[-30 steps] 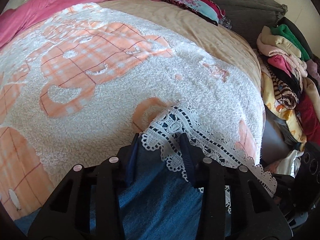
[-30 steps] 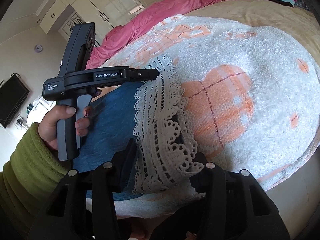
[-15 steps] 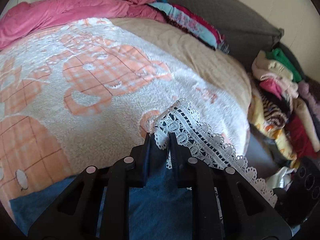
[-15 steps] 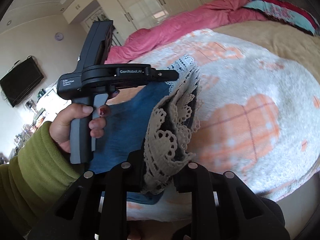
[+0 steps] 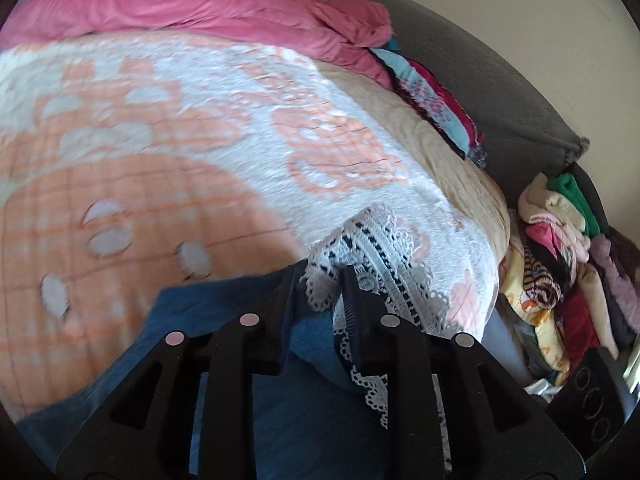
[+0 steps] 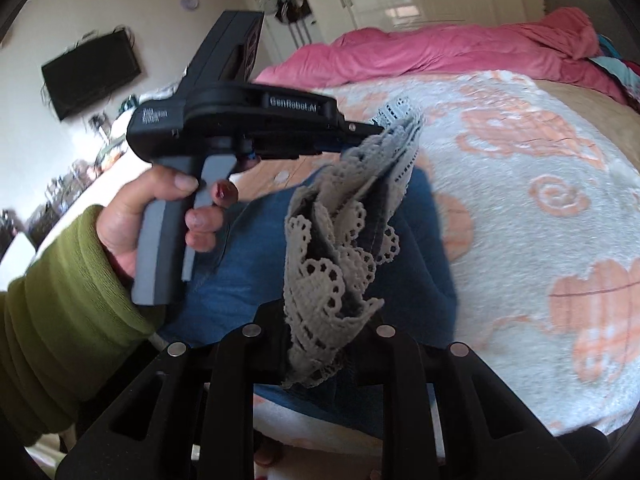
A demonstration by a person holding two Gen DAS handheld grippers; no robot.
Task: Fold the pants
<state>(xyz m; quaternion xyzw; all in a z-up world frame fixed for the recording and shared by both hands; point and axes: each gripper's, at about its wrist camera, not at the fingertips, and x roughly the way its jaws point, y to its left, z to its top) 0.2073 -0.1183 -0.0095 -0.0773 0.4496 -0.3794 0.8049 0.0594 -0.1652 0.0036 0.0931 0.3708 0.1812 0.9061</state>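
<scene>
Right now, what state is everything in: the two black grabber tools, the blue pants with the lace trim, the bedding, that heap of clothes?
Left gripper: shut on the lace hem.
Right gripper: shut on the lace hem.
Blue denim pants with white lace hem: hem end lifted off the bed, lace bunched between the two grippers.
White and orange fleece blanket: spread flat on the bed.
Pink duvet: crumpled along the far edge.
Heap of mixed clothes: piled, unfolded.

Pants [image 6: 248,264] blue denim w/ white lace hem [image 5: 372,240], bottom centre. Blanket [image 5: 240,128] white w/ peach plaid shapes. Duvet [image 5: 192,8] pink, top. Grippers black. Sleeve [image 6: 60,320] olive green, lower left.
</scene>
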